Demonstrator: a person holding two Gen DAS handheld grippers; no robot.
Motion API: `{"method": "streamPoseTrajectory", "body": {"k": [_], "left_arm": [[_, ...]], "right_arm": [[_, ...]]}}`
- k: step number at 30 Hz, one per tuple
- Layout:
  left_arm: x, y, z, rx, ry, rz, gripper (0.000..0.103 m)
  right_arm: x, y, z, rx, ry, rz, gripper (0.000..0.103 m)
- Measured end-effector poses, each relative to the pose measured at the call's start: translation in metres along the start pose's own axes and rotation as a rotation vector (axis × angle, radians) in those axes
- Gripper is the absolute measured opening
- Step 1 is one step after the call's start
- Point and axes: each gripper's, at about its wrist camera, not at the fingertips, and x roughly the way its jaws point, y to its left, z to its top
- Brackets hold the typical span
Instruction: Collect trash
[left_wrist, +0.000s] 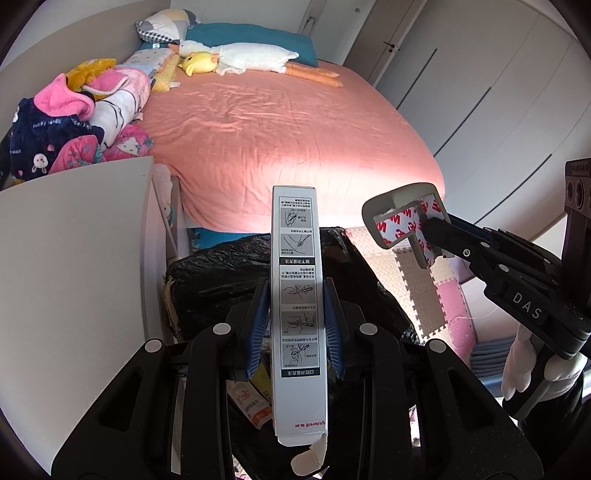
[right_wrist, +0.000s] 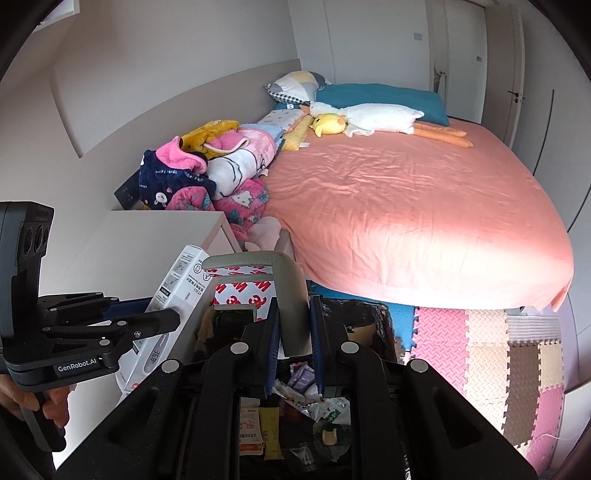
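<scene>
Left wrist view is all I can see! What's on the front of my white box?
Observer: The box front shows a thermometer picture.
Operator: Cool! What's in the bin under it?
Observer: The bin holds wrappers and a yellow sachet.
Operator: Whose hand carries my box?
Observer: A bare hand, low at the picture's left edge.

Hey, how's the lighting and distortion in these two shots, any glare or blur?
Left wrist view: strong fisheye bending, sunlight glare washing out the pink bedsheet edge. Right wrist view: same curved walls, a bright patch on the sheet; trash bag interior dark; both fairly sharp.
</scene>
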Motion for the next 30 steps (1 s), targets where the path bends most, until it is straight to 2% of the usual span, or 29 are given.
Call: {"method": "streamPoseTrajectory", "body": {"k": [1,2,3,4,5,7,11,30], "left_arm": [[0.0,-0.002,0.001,0.015,0.011,-0.01,0.037],[-0.001,-0.003,0.002,0.021,0.008,-0.005,0.048],[-0.003,-0.003,0.004,0.02,-0.003,0.02,0.082],[-0.005,-0.003,0.005,0.021,-0.017,0.055,0.096],[-0.007,-0.004,0.006,0.027,-0.034,0.071,0.096],[-0.009,-0.004,0.008,0.032,-0.041,0.086,0.096],[-0.008,0.0,0.007,0.022,-0.032,0.109,0.096],[-0.016,0.001,-0.004,0.011,-0.043,0.106,0.096]], "right_arm": [[-0.002,-0.001,0.001,0.01,-0.007,-0.002,0.022],[-0.006,-0.002,0.003,0.024,-0.016,-0.007,0.035],[-0.008,-0.004,0.004,0.033,-0.026,-0.01,0.044],[-0.012,-0.006,0.005,0.036,-0.044,-0.023,0.06],[-0.016,-0.006,0.006,0.034,-0.065,-0.045,0.065],[-0.019,-0.008,0.007,0.033,-0.08,-0.066,0.066],[-0.02,-0.013,0.005,0.047,-0.076,-0.068,0.067],[-0.024,-0.002,-0.001,0.018,-0.066,-0.049,0.067]]}}
